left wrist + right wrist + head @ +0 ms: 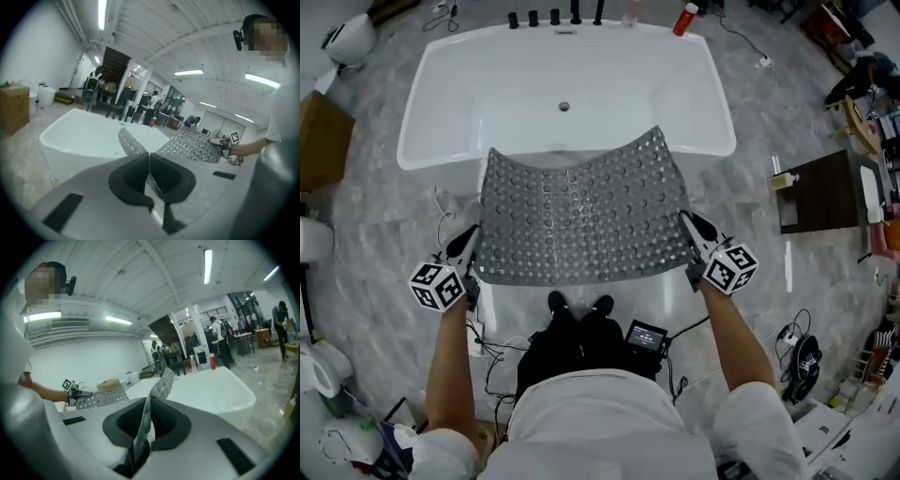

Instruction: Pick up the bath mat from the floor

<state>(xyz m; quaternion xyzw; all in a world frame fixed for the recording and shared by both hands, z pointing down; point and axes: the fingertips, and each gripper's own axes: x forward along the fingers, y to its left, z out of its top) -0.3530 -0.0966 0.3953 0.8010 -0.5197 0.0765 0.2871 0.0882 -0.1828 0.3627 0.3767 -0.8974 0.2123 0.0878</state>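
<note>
A grey bath mat point(584, 217) covered in round suction cups hangs stretched in the air between my two grippers, in front of the white bathtub point(441, 94). My left gripper point(469, 246) is shut on the mat's near left corner, and my right gripper point(692, 230) is shut on its near right corner. In the left gripper view the mat's edge point(131, 143) runs out from between the black pads point(133, 176) of the left gripper point(149, 174). In the right gripper view the mat's edge point(161, 383) is pinched in the right gripper point(144, 420). The mat's far edge curves upward over the tub's near rim.
Black taps point(553, 16) and a red bottle point(685, 18) stand at the tub's far rim. A cardboard box point(321, 141) is at the left, a dark cabinet point(820, 192) at the right. Cables and a small black device point(645, 336) lie by the person's feet point(579, 305). Marble floor point(380, 244) surrounds the tub.
</note>
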